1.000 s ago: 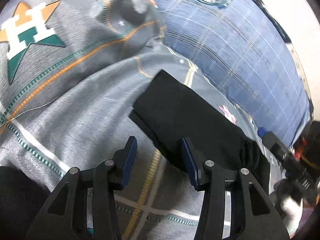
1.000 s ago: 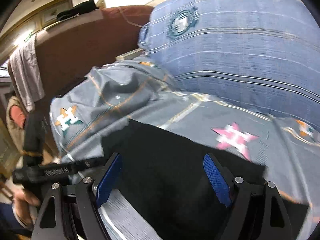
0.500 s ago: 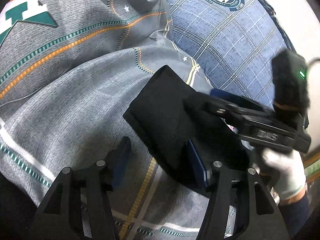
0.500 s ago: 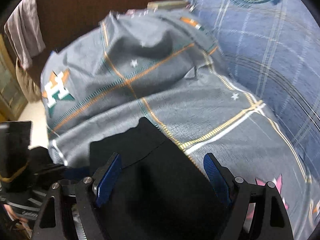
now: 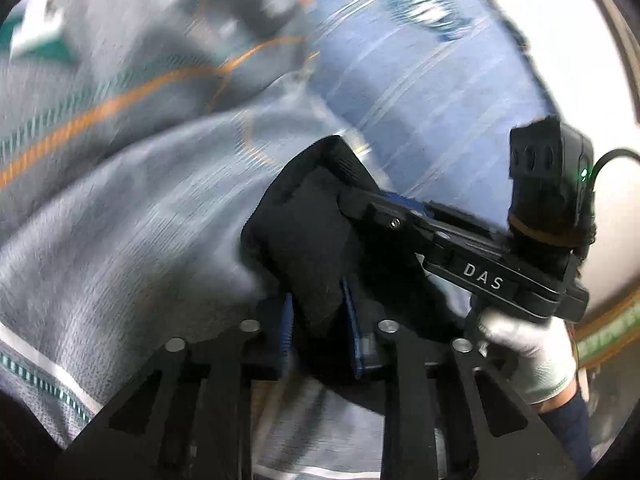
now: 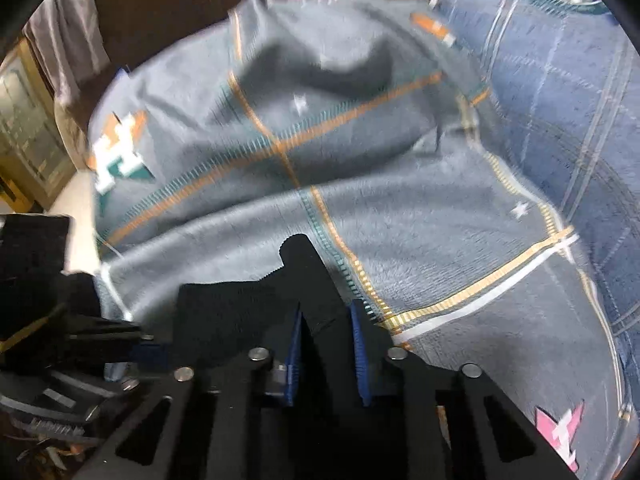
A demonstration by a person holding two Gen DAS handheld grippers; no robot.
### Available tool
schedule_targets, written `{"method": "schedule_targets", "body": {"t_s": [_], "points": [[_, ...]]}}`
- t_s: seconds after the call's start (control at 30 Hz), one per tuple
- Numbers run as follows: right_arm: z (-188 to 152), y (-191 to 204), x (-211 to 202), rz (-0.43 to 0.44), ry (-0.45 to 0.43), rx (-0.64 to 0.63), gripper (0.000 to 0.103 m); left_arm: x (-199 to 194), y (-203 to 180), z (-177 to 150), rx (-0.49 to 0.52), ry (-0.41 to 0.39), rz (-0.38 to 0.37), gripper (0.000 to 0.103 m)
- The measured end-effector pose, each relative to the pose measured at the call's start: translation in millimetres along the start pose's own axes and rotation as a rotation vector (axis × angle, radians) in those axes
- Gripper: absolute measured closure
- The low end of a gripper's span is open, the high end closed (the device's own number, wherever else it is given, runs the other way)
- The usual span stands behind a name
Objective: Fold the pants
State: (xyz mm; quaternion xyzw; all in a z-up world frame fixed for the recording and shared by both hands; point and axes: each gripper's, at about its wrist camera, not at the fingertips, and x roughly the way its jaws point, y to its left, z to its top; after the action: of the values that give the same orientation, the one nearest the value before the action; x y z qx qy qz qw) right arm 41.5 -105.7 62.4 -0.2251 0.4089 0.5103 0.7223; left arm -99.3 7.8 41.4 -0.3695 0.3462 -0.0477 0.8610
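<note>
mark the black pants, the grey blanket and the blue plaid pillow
black pants [image 5: 304,240], left wrist view, bunched fold above the tool.
grey blanket [image 6: 420,224], right wrist view, flat patch near the white star.
blue plaid pillow [image 5: 432,92], left wrist view, middle of its face.

— What does the rig look like from the left wrist camera?

— The left black two-finger gripper [image 5: 316,320] has skeletal black arms with triangular cut-outs, round silver screws at the joints, and blue ribbed pads [image 5: 285,322].

— And the other one?

— The right black gripper [image 6: 326,354] is built the same. Seen side-on, its body carries white "DAS" lettering, a black box with a green light, and a black cable.

— The person?

— A white knit glove [image 5: 528,350] and a dark navy sleeve cuff [image 5: 570,420].
</note>
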Motion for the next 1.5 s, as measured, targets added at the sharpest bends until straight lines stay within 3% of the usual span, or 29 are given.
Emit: {"method": "schedule_targets", "body": {"t_s": [0.13,0.27,0.43,0.6,0.7,0.77,0.83,0.93,0.97,1.0,1.03,1.13,1.3,1.5], "points": [[-14,2,-63,0.002,-0.164,0.055,0.086,-30,-48,-5,0.175,-0.083,-0.123,0.083],[-49,-2,-143,-0.012,-0.350,0.128,0.086,-43,-105,-22,0.353,-0.083,-0.248,0.083],[-123,-13,-210,-0.053,-0.529,0.272,0.087,-13,-172,-62,0.551,0.069,-0.360,0.083],[-216,-30,-239,-0.076,-0.649,0.503,0.096,53,-197,-114,0.630,0.265,-0.334,0.083],[-260,-48,-231,-0.131,-0.620,0.650,0.096,77,-196,-130,0.661,0.311,-0.284,0.083],[-276,-51,-221,-0.168,-0.584,0.708,0.096,72,-196,-128,0.664,0.322,-0.298,0.083],[-287,-47,-222,-0.179,-0.602,0.738,0.092,55,-197,-119,0.675,0.347,-0.333,0.083],[-297,-41,-230,-0.161,-0.625,0.754,0.072,32,-198,-109,0.712,0.328,-0.332,0.071],[-299,-36,-233,-0.159,-0.624,0.755,0.056,26,-197,-103,0.723,0.310,-0.328,0.060],[-300,-32,-234,-0.152,-0.631,0.754,0.049,21,-196,-97,0.731,0.291,-0.322,0.054],[-302,-27,-235,-0.138,-0.645,0.749,0.049,19,-194,-90,0.733,0.272,-0.316,0.047],[-304,-17,-230,-0.121,-0.640,0.747,0.043,25,-191,-65,0.717,0.217,-0.258,0.047],[-304,-16,-205,-0.155,-0.546,0.766,0.028,58,-183,-39,0.716,0.212,-0.157,0.047],[-286,-25,-187,-0.143,-0.526,0.740,0.026,86,-171,-41,0.672,0.237,-0.149,0.047]]}}
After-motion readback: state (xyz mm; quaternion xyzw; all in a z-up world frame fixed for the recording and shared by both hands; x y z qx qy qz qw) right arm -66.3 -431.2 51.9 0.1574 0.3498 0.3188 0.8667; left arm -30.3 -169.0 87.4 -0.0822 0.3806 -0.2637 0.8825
